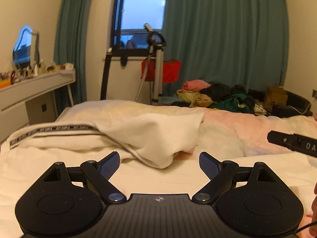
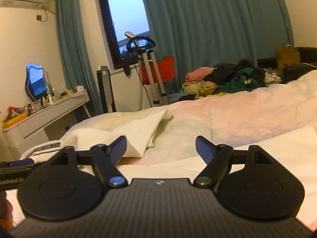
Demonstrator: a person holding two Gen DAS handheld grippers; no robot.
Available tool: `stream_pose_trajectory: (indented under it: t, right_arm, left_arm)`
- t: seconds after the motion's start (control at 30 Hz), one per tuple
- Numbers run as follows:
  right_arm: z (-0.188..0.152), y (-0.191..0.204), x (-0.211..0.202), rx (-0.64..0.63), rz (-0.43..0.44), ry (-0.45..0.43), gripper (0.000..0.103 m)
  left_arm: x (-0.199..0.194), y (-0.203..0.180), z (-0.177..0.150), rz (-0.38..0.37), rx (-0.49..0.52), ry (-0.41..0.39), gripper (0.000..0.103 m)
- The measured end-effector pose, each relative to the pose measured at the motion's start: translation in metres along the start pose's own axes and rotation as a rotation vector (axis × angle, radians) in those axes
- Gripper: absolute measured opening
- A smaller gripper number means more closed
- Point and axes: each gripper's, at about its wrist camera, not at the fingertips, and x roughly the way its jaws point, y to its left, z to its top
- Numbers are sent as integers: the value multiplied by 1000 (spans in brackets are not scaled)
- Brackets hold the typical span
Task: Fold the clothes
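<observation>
A cream white garment [image 1: 138, 136] with a dark lettered stripe lies rumpled on the bed, just ahead of my left gripper [image 1: 159, 163]. The left gripper is open and empty, hovering low over the sheet. The same garment shows in the right wrist view [image 2: 126, 130], ahead and left of my right gripper [image 2: 160, 148], which is open and empty. The right gripper's finger shows at the right edge of the left wrist view [image 1: 293, 142]. The left gripper shows at the left edge of the right wrist view [image 2: 17, 164].
A pile of mixed clothes [image 1: 220, 97] lies at the far side of the bed [image 1: 247, 130]. A garment steamer stand [image 1: 156, 63] and teal curtains [image 1: 227, 35] are behind. A white dressing table [image 1: 33, 87] with a mirror stands at left.
</observation>
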Motion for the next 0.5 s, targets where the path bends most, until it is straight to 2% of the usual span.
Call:
stream_pose_trajectory:
  t: [0.23,0.33,0.43,0.47,0.5]
  right_arm:
    - [-8,4,5,-30,29,-10,79]
    - [-11,-12,26,71,68,40,77]
    - [-15,-38,61,241,107,136,67]
    - [-16,-47,73,303,121,170,51]
    - [-18,-55,86,367,136,205,39]
  left_arm:
    - [3,11,-2,35,-61,22,89]
    - [6,11,-5,68,-66,39,89]
    - [7,12,-9,82,-89,57,89]
    - [8,12,-11,83,-95,64,89]
    - [9,12,-13,87,-99,70,89]
